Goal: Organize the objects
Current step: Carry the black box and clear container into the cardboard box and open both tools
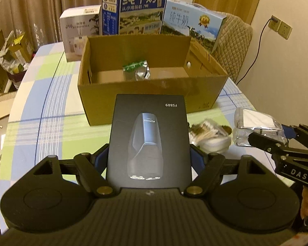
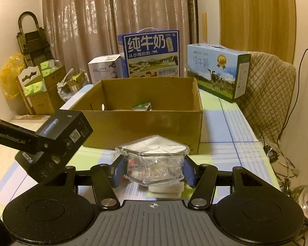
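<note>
My left gripper (image 1: pixel 149 160) is shut on a black shaver box (image 1: pixel 149 135) marked FS889 and holds it above the table, in front of the open cardboard box (image 1: pixel 154 94). The shaver box also shows in the right wrist view (image 2: pixel 57 143) at the left. My right gripper (image 2: pixel 154 171) is shut on a clear plastic-wrapped container (image 2: pixel 154 160) with a white lid, also lifted; it shows in the left wrist view (image 1: pixel 258 127) at the right. Inside the cardboard box (image 2: pixel 143 127) lies a green and silver packet (image 1: pixel 136 68).
Two milk cartons (image 1: pixel 133 8) (image 1: pixel 193 26) and a white humidifier box (image 1: pixel 78 32) stand behind the cardboard box. A white pack of cotton swabs (image 1: pixel 209 137) lies on the checked tablecloth (image 1: pixel 51 106). A quilted chair (image 2: pixel 267 94) stands at the right.
</note>
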